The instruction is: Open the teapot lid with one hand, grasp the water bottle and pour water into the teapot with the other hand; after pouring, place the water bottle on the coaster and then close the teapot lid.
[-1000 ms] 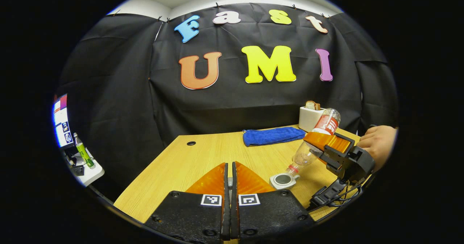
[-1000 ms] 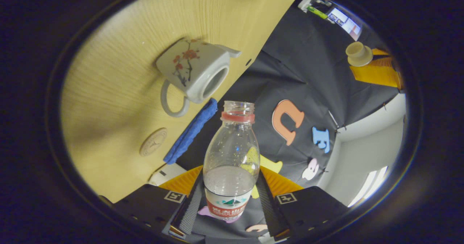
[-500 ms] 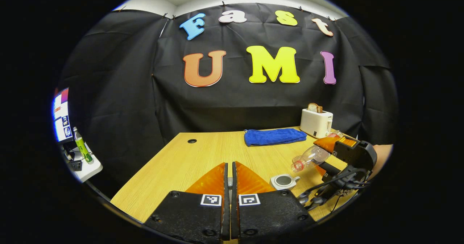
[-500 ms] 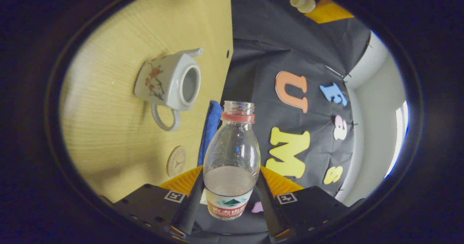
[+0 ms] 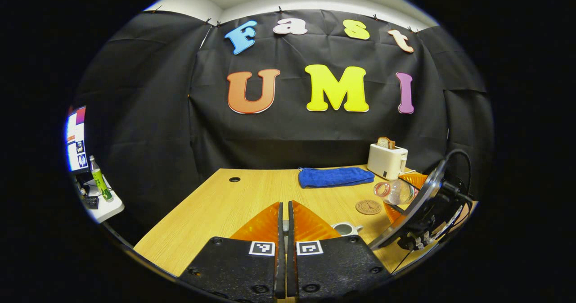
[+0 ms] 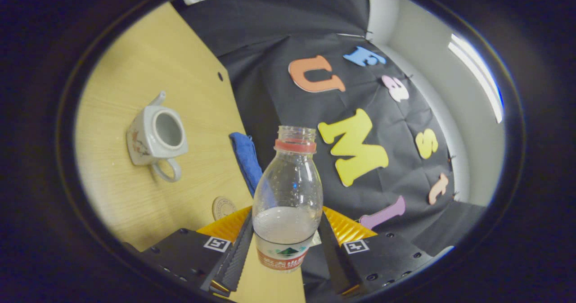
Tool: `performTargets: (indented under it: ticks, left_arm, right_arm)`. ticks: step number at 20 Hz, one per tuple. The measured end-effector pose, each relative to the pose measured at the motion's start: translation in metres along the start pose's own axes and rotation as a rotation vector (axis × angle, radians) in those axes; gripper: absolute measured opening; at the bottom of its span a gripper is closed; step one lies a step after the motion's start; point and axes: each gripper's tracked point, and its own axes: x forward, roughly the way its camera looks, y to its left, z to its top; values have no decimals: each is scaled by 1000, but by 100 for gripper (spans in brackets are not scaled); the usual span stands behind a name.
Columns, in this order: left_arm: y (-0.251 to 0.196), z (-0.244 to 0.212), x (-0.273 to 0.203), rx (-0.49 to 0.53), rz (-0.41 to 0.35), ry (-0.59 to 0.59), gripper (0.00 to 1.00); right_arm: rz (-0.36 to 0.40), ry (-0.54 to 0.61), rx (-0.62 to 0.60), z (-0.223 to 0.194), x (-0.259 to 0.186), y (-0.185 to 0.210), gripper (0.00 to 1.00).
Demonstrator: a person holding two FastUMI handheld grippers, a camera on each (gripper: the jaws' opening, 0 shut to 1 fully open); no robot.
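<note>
the right gripper (image 6: 288, 244) was clamped on the clear plastic water bottle with a red neck ring (image 6: 288, 195), both fingers pressing its lower body at the label, low in the centre of the right gripper view. the bottle had no cap on and held only a little water near its base. in the left gripper view it showed at the right edge (image 5: 396, 191), tipped well over, mouth pointing toward the frame's left.

the white ceramic teapot with a red blossom print (image 6: 155, 136) stood on the light wooden tabletop (image 6: 135, 69) at the left of the right gripper view, its opening bare and its loop handle toward the lower frame. the round brown coaster (image 6: 223, 207) lay on the tabletop below it, just left of the bottle.

the left gripper (image 5: 283, 226) was squeezed shut, at bottom centre of the left gripper view; something small seemed pinched between its tips, possibly the lid's knob, though the view was too poor to say.

the bottle looked light, thin-walled and easily dented, so the hold near the label suited it. the teapot would be hard, smooth and chippable; its lid is best taken by the knob.
</note>
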Motion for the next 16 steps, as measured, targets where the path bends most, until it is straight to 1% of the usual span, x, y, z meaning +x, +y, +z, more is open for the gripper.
performTargets:
  ticks: [3, 4, 5, 8, 9, 12, 13, 14, 15, 16]
  left_arm:
    - [-1, -1, 1, 14, 5, 0, 4]
    - [0, -1, 1, 16, 9, 3, 4]
    - [0, -3, 2, 17, 9, 7, 3]
    - [1, -4, 1, 26, 19, 13, 4]
    - [2, -2, 1, 34, 24, 7, 3]
    - [0, -1, 1, 38, 22, 1, 4]
    - [0, -1, 1, 38, 23, 1, 4]
    - [0, -2, 2, 40, 23, 4, 4]
    - [1, -4, 3, 42, 26, 8, 4]
    - [2, -5, 4, 43, 30, 12, 4]
  right_arm:
    - [-25, 22, 271, -12, 4, -22, 79]
    - [-14, 32, 372, -15, 7, -24, 79]
    - [-12, 43, 471, -21, 12, -28, 75]
    - [26, 83, 713, -36, 24, -31, 75]
    - [22, 94, 768, -41, 30, -35, 78]
    - [48, 95, 872, -47, 48, -39, 77]
    - [66, 89, 909, -46, 54, -39, 77]
    - [94, 86, 948, -43, 61, -34, 75]
    - [114, 89, 987, -41, 68, -32, 75]
    - [129, 97, 1016, -41, 75, -29, 77]
